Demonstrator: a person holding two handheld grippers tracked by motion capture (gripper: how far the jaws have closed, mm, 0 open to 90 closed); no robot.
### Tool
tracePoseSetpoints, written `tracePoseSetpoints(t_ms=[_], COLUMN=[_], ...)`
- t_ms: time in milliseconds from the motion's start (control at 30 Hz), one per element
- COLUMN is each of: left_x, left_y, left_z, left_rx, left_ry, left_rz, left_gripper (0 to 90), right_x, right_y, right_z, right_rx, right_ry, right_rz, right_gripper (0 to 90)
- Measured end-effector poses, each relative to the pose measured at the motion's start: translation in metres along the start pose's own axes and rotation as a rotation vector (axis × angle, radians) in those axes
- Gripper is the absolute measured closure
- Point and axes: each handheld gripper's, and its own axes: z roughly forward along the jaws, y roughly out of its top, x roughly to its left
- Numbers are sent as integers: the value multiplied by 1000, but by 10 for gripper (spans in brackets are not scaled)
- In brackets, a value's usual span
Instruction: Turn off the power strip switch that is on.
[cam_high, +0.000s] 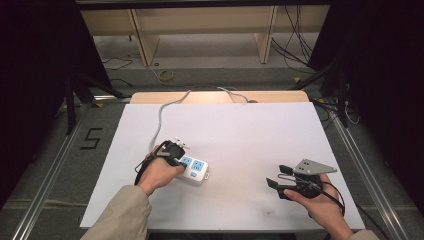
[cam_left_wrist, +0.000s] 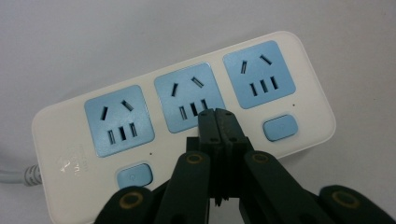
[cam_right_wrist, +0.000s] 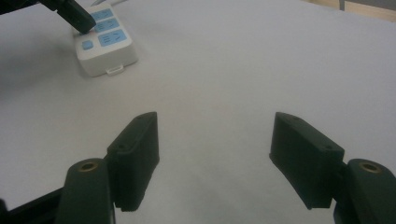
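Closest to the lens in the left gripper view, the left gripper (cam_left_wrist: 218, 114) has its fingers pressed together, tips resting on or just above the lower edge of the middle socket of a white power strip (cam_left_wrist: 187, 126) with three blue sockets and two blue buttons. That strip lies left of centre on the white tabletop (cam_high: 250, 130), its grey cord (cam_high: 162, 112) running off toward the far edge. Nearer the person's right side, the right gripper (cam_right_wrist: 215, 154) hovers over bare tabletop with its fingers spread wide, holding nothing, well apart from the strip. If the aim is a button, the closed tips sit between the two and could press a socket face instead, or nudge the light strip sideways, since nothing braces it. Only the left gripper view makes the buttons and tip placement plain; the high view hides them under the hand, yet it alone shows the cord's path.
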Motion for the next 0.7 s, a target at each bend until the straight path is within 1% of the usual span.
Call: tracePoseSetpoints(t_ms=[100,467,533,633,700], left_x=[1,-1,-2,-3,-4], left_y=[0,1,1,1,1], left_z=[0,0,1,1,1], left_rx=[-1,6,7,20,20], left_ry=[-4,4,12,-1,6], left_rz=[-7,-1,1,10,14], left_gripper=[900,900,900,900,900], right_x=[0,0,0,0,0], right_y=[0,0,0,0,0], right_z=[0,0,0,0,0], right_rx=[0,1,1,1,0], right_ry=[0,-1,-1,-1,0], right_rz=[1,1,2,2,2], right_gripper=[328,328,329,328,328])
